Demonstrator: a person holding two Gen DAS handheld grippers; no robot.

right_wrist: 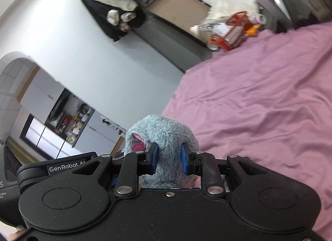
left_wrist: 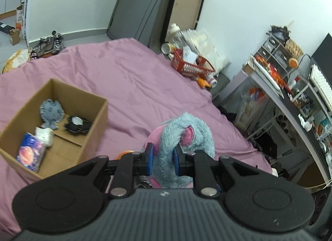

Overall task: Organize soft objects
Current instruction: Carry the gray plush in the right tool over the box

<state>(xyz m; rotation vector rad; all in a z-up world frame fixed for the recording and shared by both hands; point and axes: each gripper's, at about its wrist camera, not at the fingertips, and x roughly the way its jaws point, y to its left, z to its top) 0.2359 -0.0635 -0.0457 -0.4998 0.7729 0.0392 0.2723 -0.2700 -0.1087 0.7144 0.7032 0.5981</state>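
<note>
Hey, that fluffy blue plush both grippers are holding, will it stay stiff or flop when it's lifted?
Likely floppy: the blue plush bulges around the left gripper pads. Probably light, fuzzy pile suggests stuffing. Unlikely to slip, since the right gripper sinks into it.

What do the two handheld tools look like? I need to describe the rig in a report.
Both match: the left tool and right tool have matte black bodies with ribbed grey-black tops, round side discs, silver pivot pins and blue finger pads. White "GenRobot" lettering shows in the right view. No cables or sleeves visible.
</note>
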